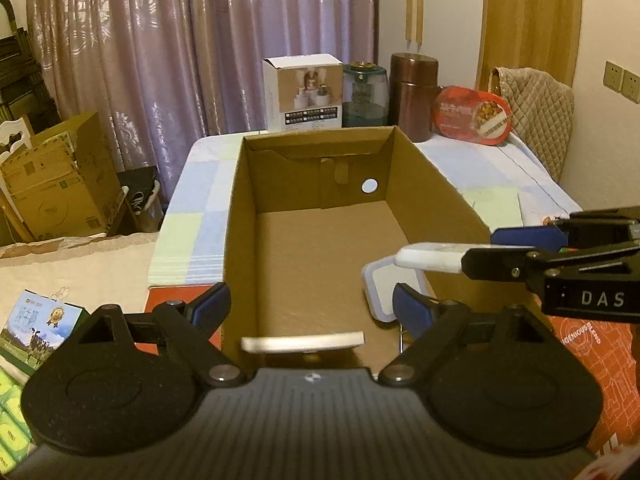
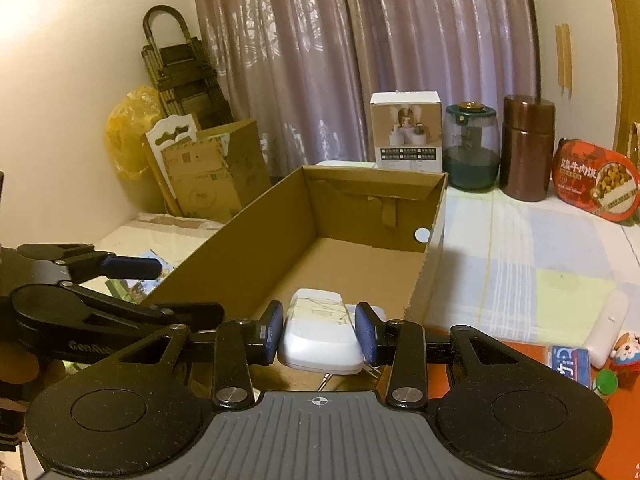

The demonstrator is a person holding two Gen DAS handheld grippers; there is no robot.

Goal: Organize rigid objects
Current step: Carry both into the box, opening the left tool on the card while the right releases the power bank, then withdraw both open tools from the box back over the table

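The right hand-held gripper [image 2: 319, 331] is clamped on a white case [image 2: 320, 334], held over the near end of the open box [image 2: 224, 248] on the counter [image 2: 516, 256]. The left hand-held gripper [image 1: 310, 308] is spread apart at the box's near rim. Below the case lies what may be a lidded container [image 1: 380, 284]

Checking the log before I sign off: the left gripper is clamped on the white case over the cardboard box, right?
No, the right gripper clamps the white case over the cardboard box, as the right wrist view shows; the left gripper is open.
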